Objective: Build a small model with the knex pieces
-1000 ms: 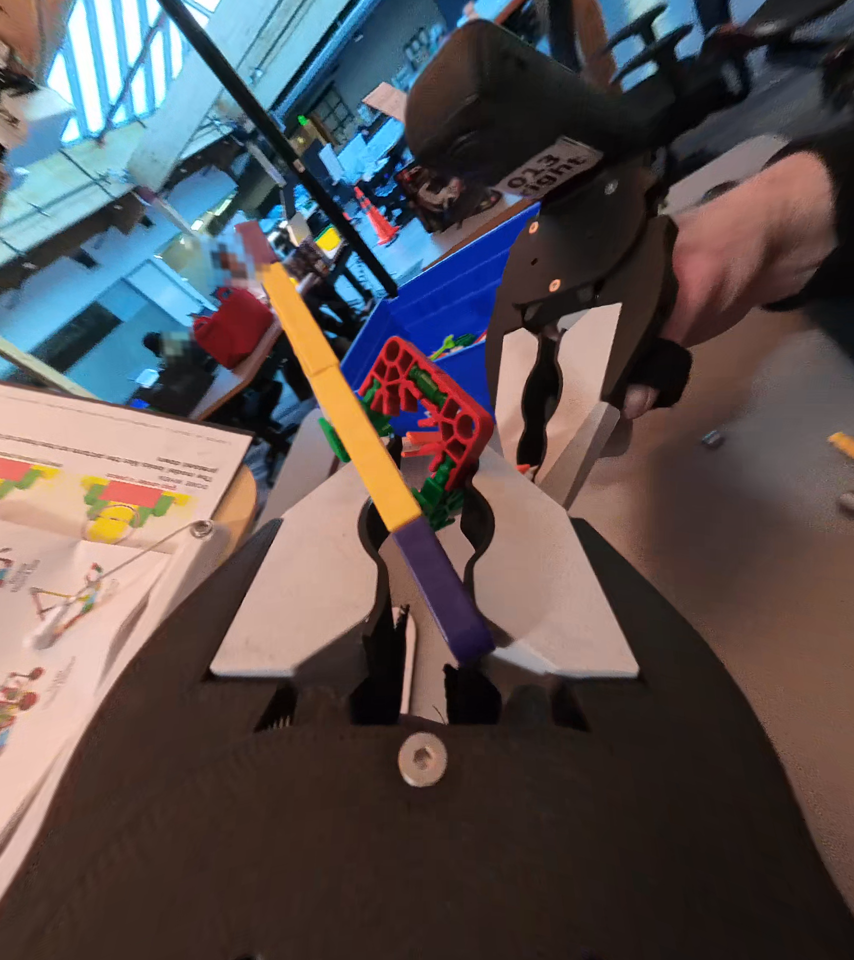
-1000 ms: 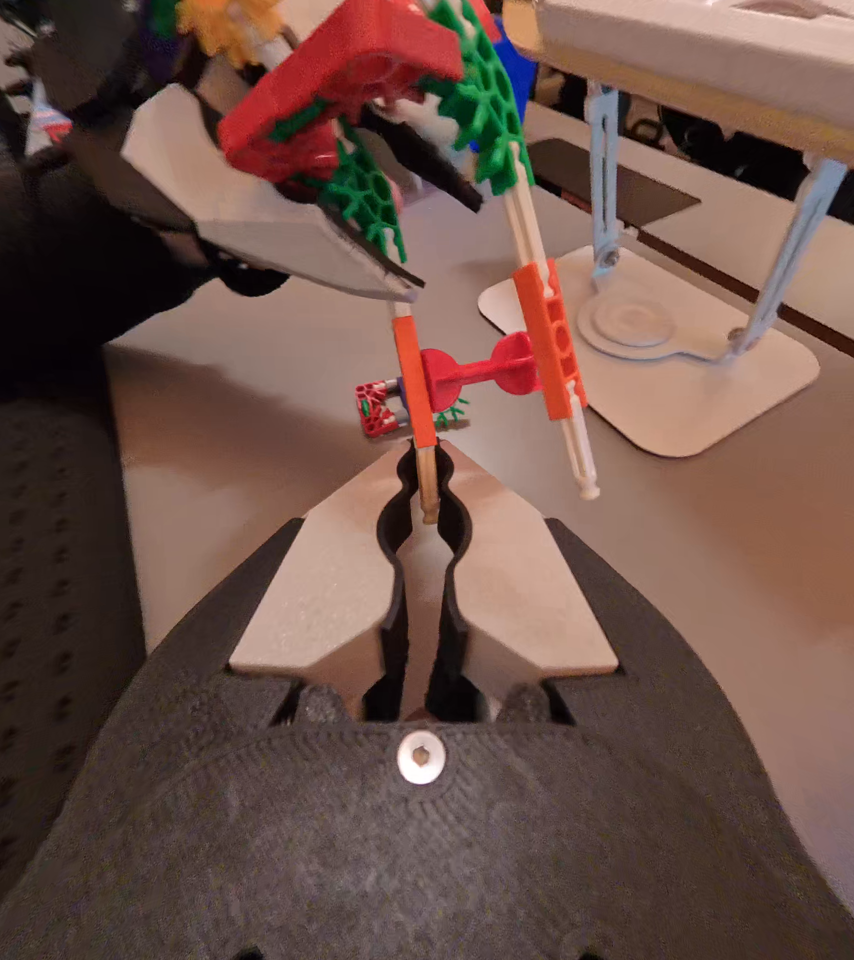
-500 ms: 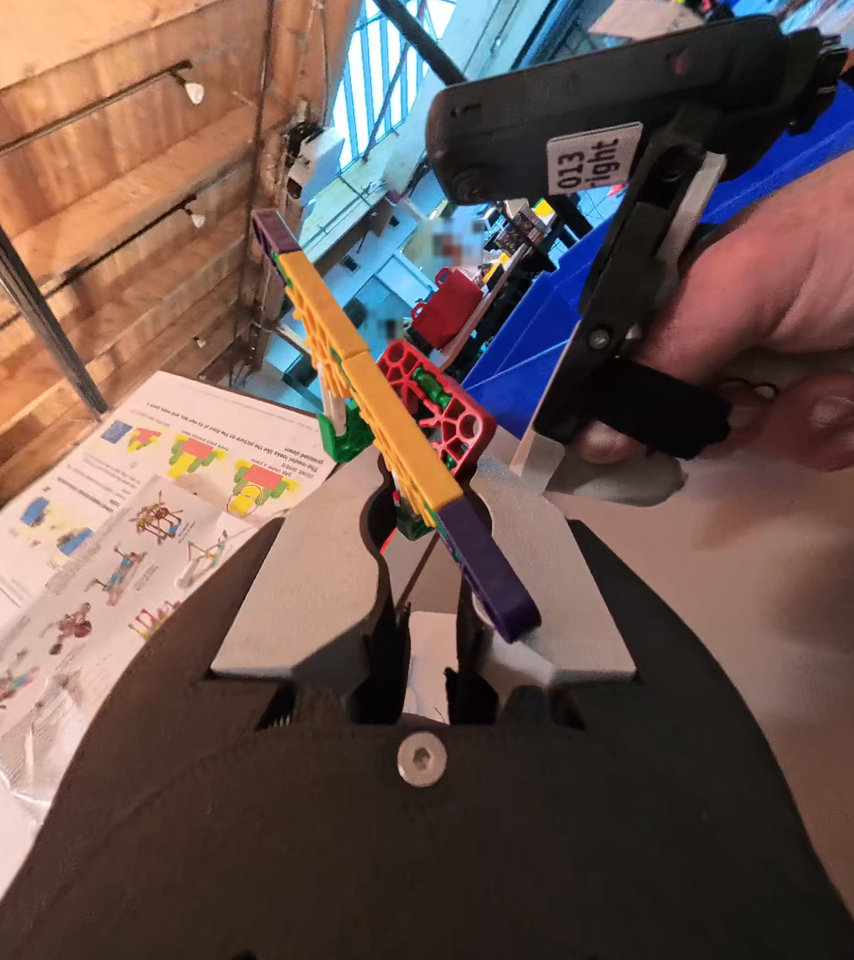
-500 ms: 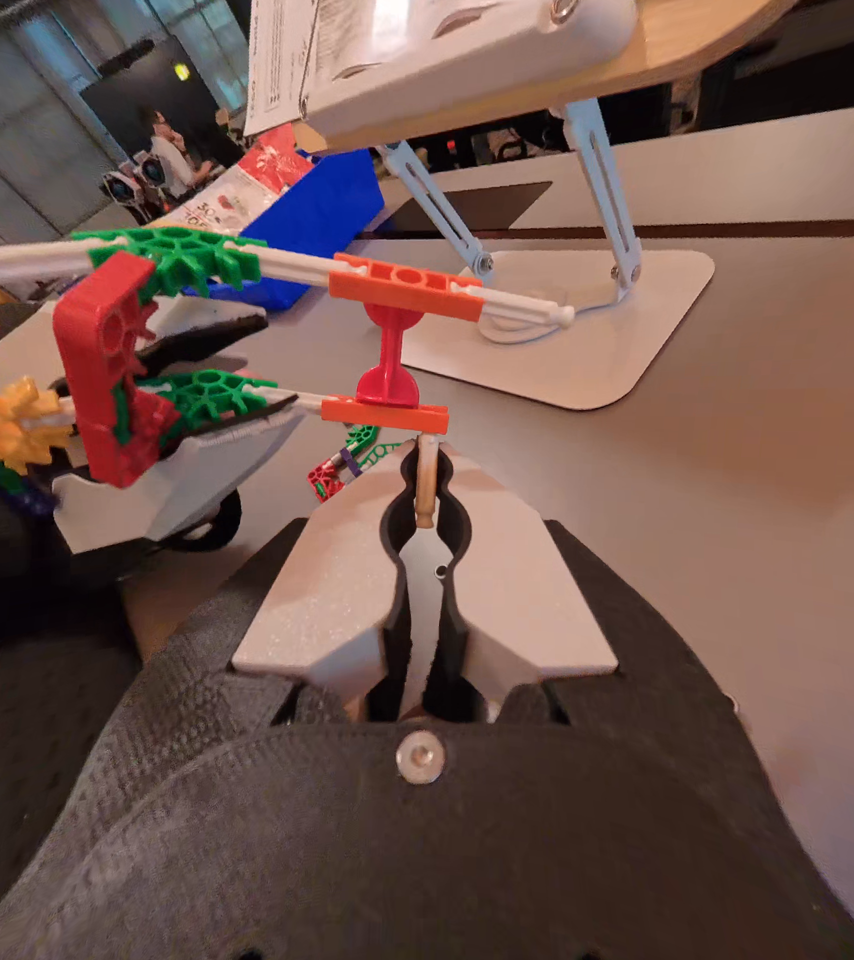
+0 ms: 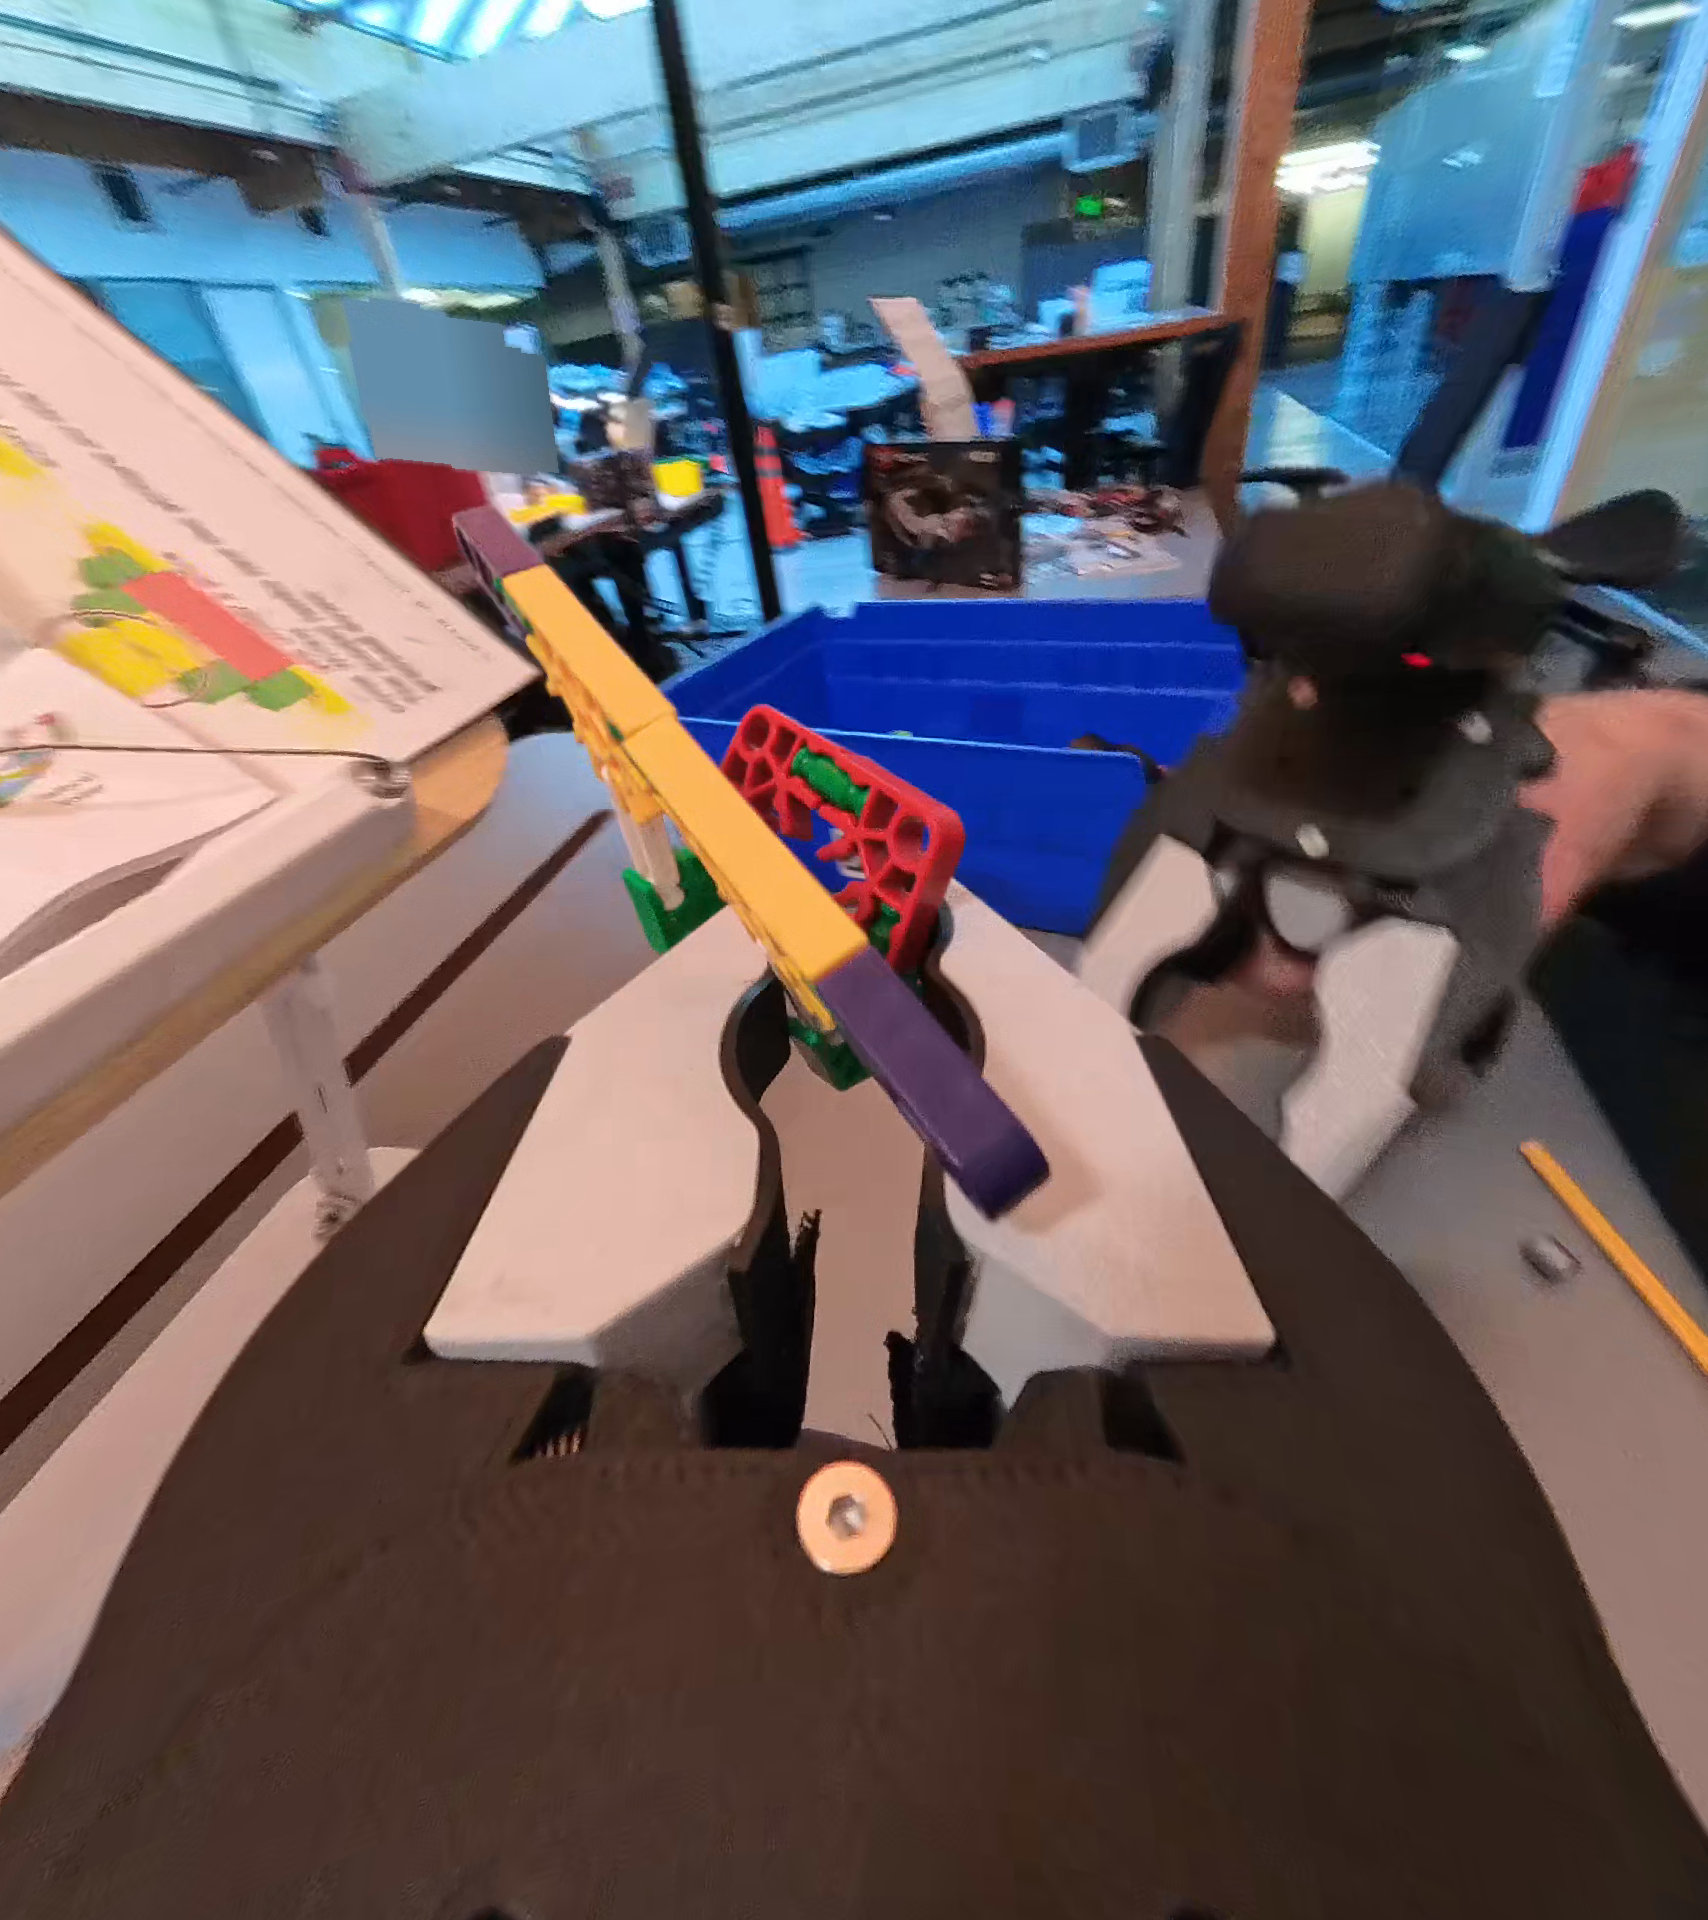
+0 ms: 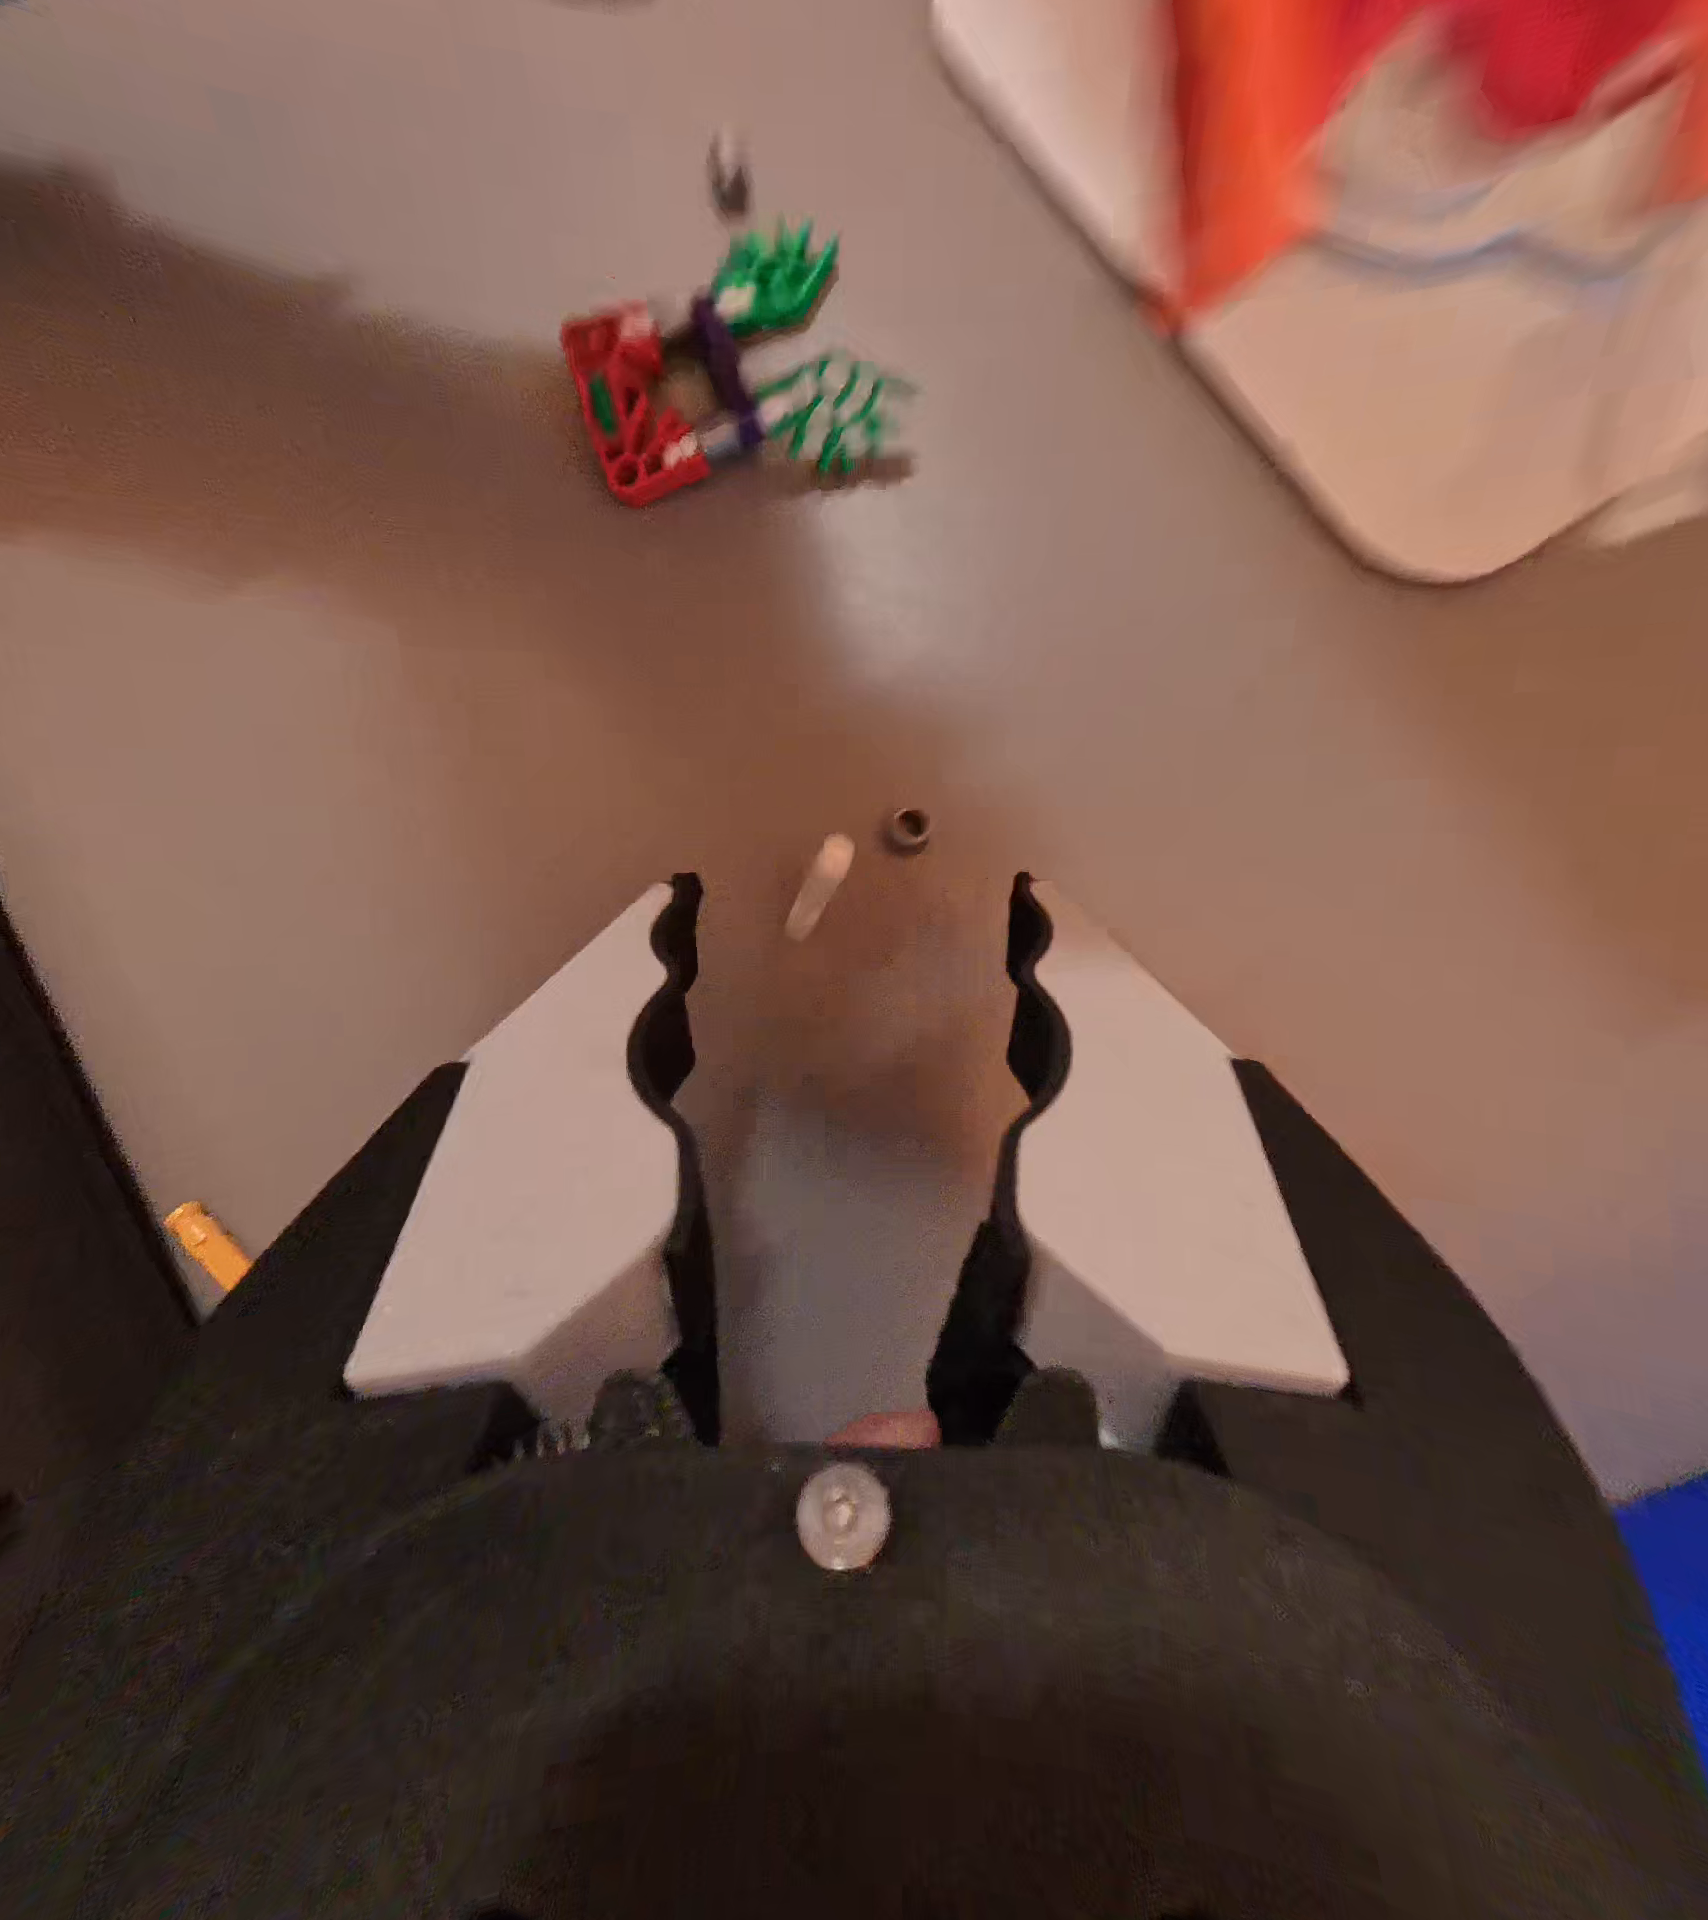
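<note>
White rod [image 6: 817, 885] now loose; right gripper [image 6: 855, 894] fingers apart.

A big open workshop.
We see cluttered workbenches [image 5: 1089, 353], a blue parts bin [image 5: 985, 707], an orange traffic cone [image 5: 772, 483] and high skylit ceilings.

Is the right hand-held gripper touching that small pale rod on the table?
Apart. In the right wrist view the right hand-held gripper is open, and the small pale rod sits between its fingertips with bare table showing on both sides.
</note>
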`<action>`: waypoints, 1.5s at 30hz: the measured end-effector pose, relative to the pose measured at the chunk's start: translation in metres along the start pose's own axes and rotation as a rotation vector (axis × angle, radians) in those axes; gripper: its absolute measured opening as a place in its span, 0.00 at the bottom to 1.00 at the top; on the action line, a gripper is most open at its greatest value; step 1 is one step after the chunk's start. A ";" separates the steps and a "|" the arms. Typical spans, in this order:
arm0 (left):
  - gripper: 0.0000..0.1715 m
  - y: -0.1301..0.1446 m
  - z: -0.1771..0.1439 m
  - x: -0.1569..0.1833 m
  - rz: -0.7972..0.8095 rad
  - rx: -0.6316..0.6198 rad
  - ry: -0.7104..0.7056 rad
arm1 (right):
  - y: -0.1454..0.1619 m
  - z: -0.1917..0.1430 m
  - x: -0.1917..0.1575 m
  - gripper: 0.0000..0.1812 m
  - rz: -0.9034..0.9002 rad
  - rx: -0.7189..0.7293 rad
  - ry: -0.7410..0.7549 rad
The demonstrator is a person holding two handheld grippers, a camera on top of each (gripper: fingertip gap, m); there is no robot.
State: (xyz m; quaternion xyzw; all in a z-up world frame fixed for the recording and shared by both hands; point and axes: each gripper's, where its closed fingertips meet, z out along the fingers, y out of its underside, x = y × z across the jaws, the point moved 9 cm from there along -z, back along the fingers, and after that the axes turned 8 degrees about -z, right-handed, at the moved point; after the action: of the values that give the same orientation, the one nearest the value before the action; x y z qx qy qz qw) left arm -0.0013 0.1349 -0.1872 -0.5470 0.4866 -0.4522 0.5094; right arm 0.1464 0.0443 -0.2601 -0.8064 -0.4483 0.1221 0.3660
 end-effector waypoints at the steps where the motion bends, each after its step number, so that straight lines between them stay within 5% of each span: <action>1: 0.10 0.001 0.000 0.003 0.006 -0.018 0.056 | -0.004 -0.009 0.004 0.32 0.020 0.063 0.019; 5: 0.10 -0.002 -0.002 0.014 0.042 -0.035 0.188 | -0.014 -0.035 0.025 0.28 0.039 0.212 0.227; 8: 0.10 -0.004 0.000 0.022 0.058 -0.057 0.215 | -0.022 -0.034 0.021 0.20 -0.124 0.198 0.383; 11: 0.10 -0.002 0.005 0.031 0.092 -0.078 0.209 | -0.029 -0.029 0.014 0.01 -0.224 0.167 0.465; 13: 0.10 -0.003 0.008 0.035 0.100 -0.073 0.189 | -0.029 -0.028 0.016 0.01 -0.213 0.132 0.518; 18: 0.10 -0.001 0.019 0.049 0.142 0.024 0.060 | -0.025 -0.040 0.029 0.02 0.051 0.285 0.509; 25: 0.01 0.017 0.046 0.092 0.172 0.087 -0.012 | -0.006 -0.054 0.053 0.00 0.563 0.665 0.256; 31: 0.01 0.000 0.032 0.080 0.181 0.112 0.056 | -0.013 -0.056 0.042 0.01 0.352 0.558 0.206; 36: 0.01 0.003 0.016 0.057 0.006 -0.011 0.309 | 0.002 -0.043 0.028 0.01 0.120 0.227 0.219; 39: 0.01 0.009 0.013 0.051 -0.061 -0.054 0.426 | 0.011 -0.023 0.018 0.16 0.058 0.069 0.140; 42: 0.01 0.012 0.010 0.049 -0.100 -0.053 0.498 | 0.011 -0.017 0.015 0.29 0.021 0.029 0.121; 45: 0.01 0.011 0.007 0.047 -0.129 -0.040 0.554 | 0.003 -0.031 0.017 0.21 0.000 0.113 0.173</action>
State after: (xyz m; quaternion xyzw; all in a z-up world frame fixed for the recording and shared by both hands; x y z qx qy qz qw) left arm 0.0101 0.0889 -0.1987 -0.4424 0.5805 -0.6061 0.3162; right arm 0.1741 0.0424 -0.2381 -0.7921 -0.4073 0.0773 0.4481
